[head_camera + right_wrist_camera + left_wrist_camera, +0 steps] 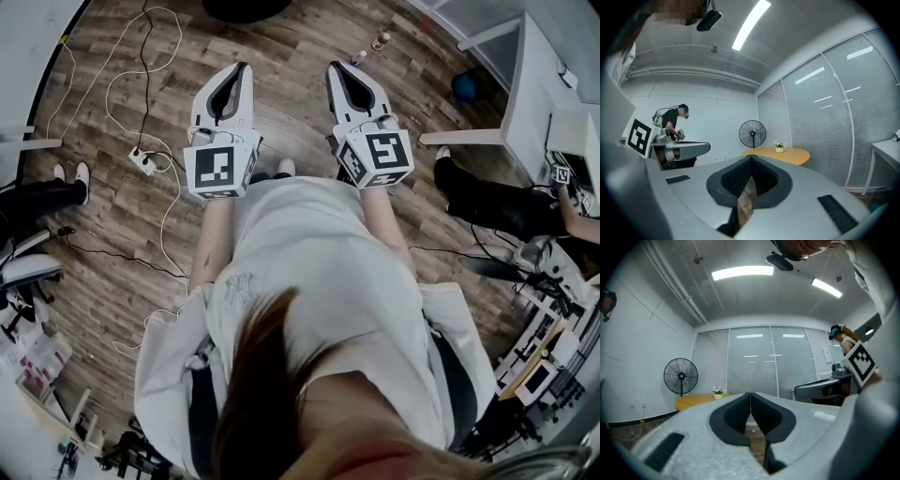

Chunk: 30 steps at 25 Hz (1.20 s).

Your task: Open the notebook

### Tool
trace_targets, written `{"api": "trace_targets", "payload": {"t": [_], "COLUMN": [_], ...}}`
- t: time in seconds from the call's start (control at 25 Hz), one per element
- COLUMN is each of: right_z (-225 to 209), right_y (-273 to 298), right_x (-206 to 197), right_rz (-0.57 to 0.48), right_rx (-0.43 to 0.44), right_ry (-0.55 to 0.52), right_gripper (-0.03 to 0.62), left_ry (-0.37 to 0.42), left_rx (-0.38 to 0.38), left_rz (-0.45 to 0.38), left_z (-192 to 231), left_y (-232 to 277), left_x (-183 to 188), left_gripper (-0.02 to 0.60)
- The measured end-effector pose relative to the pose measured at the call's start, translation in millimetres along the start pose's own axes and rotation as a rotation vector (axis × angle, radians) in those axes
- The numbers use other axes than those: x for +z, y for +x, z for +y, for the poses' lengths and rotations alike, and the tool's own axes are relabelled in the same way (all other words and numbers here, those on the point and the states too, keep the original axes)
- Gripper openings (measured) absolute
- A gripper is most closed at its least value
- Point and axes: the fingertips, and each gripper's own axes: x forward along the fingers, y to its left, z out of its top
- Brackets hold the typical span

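Note:
No notebook shows in any view. My left gripper (242, 69) and right gripper (335, 67) are held side by side, level, above a wooden floor (122, 253), in front of the person's white coat. In the left gripper view the left gripper (750, 394) has its dark pads meeting at the tip, with nothing between them. The right gripper (751, 157) looks the same in its own view: tips together, only floor visible through the slit behind them. Each gripper sees the other beside it, the right gripper (820, 389) and the left gripper (689, 147).
A standing fan (680, 376) and a round wooden table (780, 154) with a small flower pot (778, 146) stand ahead by a glass wall with blinds. A power strip (142, 161) and cables lie on the floor. White desks (525, 103) and seated people's legs (487, 202) flank me.

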Motion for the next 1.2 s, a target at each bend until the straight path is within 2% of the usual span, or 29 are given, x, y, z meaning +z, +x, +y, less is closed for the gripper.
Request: {"api": "trace_targets", "payload": {"t": [0.36,0.48,0.68,0.96,1.2], "right_z": [-5.1,-5.3,-7.8,-14.6,-22.5], "right_y": [1.6,4.5,14.8,52.7,106.6], "right_x": [1.8,-0.1,-4.3,-7.0,5.4], "right_rz": [-0.019,-0.007,0.013,0.034,0.042], "right_rx": [0.010,0.006,-0.006,-0.051,-0.099], "right_ry": [0.030,0.037,0.043,0.044,0.057], "right_gripper": [0.002,0.002,0.002,0.002,0.002], "left_ry": [-0.010,-0.017,-0.037,-0.060,-0.064], "left_rx": [-0.019,-0.035,-0.054,-0.084,-0.134], "left_rz": [0.013,0.024,0.034,0.035,0.038], "left_z": [-7.3,-6.6,0.9,35.1,82.6], "left_y": [9.6,13.0,24.2,54.8,98.7], "left_x": [-2.9,-4.0,-7.5,-14.5,-6.8], "left_gripper": [0.027,0.091,0.089,0.086,0.086]}}
